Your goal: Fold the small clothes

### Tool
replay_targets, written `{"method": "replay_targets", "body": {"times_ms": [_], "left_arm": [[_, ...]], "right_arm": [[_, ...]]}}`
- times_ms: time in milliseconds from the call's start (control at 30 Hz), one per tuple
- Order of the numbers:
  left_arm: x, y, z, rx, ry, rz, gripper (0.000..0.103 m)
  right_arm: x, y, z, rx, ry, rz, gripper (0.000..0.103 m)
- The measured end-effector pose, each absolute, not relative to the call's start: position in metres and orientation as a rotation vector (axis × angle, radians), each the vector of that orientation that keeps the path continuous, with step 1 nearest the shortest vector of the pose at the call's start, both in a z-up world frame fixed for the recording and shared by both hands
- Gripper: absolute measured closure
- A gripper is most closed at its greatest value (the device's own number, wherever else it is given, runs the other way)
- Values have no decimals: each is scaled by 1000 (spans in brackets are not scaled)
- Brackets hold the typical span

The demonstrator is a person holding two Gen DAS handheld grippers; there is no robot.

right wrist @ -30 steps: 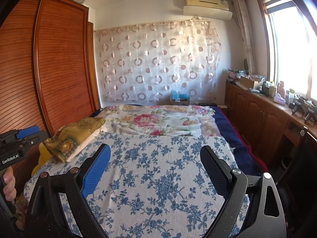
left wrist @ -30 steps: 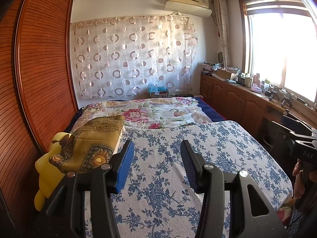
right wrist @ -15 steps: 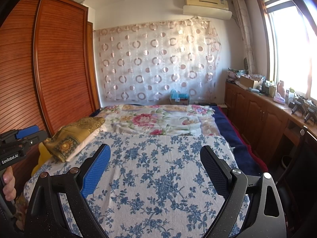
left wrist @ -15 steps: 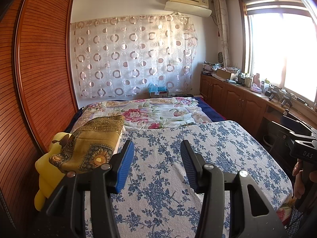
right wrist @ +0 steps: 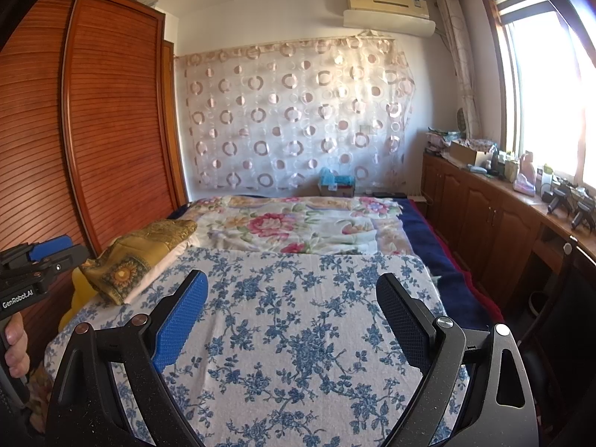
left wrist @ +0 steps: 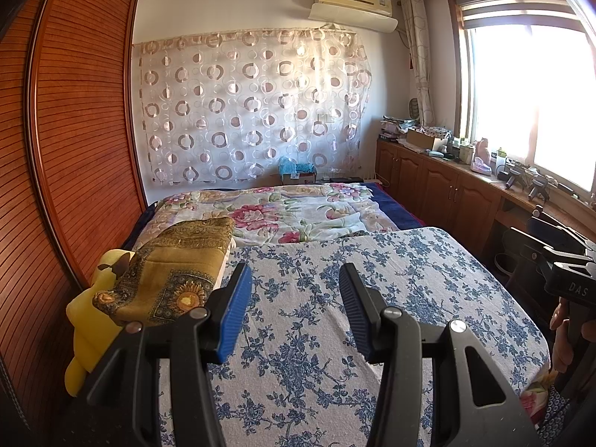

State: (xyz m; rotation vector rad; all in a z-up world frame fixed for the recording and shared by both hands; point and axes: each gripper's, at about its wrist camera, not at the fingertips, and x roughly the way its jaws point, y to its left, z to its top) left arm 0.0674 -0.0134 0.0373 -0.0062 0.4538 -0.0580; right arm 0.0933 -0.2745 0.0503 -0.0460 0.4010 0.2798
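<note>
A white cloth with blue flowers (left wrist: 335,298) lies spread flat over the near part of the bed; it also shows in the right wrist view (right wrist: 290,327). My left gripper (left wrist: 294,290) is open and empty, held above this cloth. My right gripper (right wrist: 292,294) is open wider and empty, also above the cloth. No small garment shows in either view. A folded gold patterned cloth (left wrist: 175,272) lies at the bed's left edge; it also shows in the right wrist view (right wrist: 138,257).
A pink floral bedspread (left wrist: 290,216) covers the far bed. A yellow plush (left wrist: 85,327) sits under the gold cloth. A wooden wardrobe (left wrist: 74,130) stands left. Wooden cabinets (left wrist: 447,186) with clutter run along the right under the window.
</note>
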Motion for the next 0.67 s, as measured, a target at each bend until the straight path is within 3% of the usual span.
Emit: {"method": "replay_targets", "body": {"times_ms": [667], "left_arm": [[67,-14,37,-7,455,-59,54]], "right_arm": [[93,-276,49,-45,401,278,10]]}}
